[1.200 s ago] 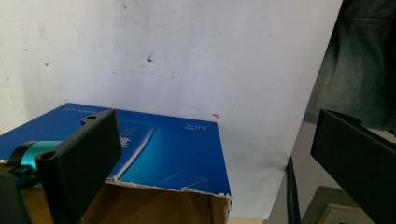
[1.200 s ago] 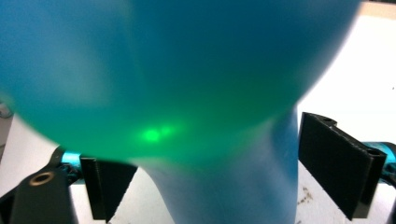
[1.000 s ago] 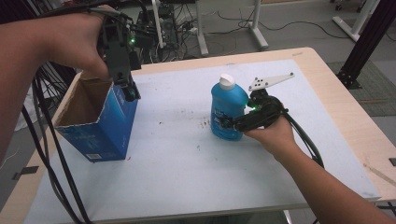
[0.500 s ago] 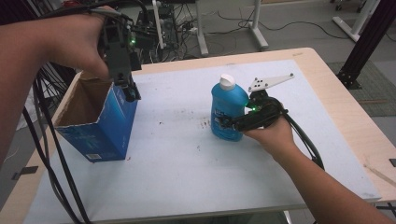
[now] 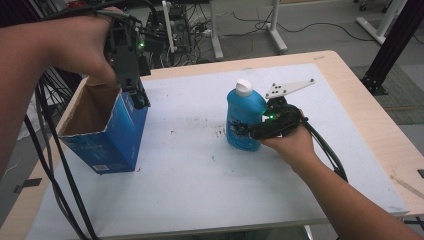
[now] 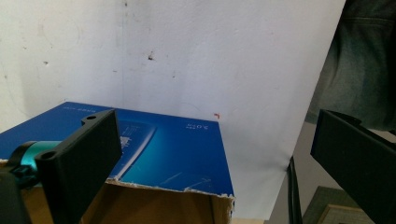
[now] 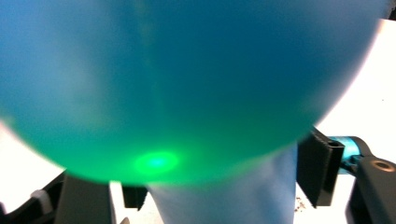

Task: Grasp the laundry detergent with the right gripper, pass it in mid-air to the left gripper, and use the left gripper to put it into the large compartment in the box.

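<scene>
Both grippers are engaged: the right gripper point(image 5: 243, 131), its jaws just closing around the upright blue bottle point(image 5: 244, 117) mid-table, should be squeezed squarely; the left gripper point(image 5: 139, 99), jaws apart, steadies the open box point(image 5: 107, 135).

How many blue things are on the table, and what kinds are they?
Blue cardboard box: 1
Blue bottle with a white cap: 1
Total: 2
</scene>
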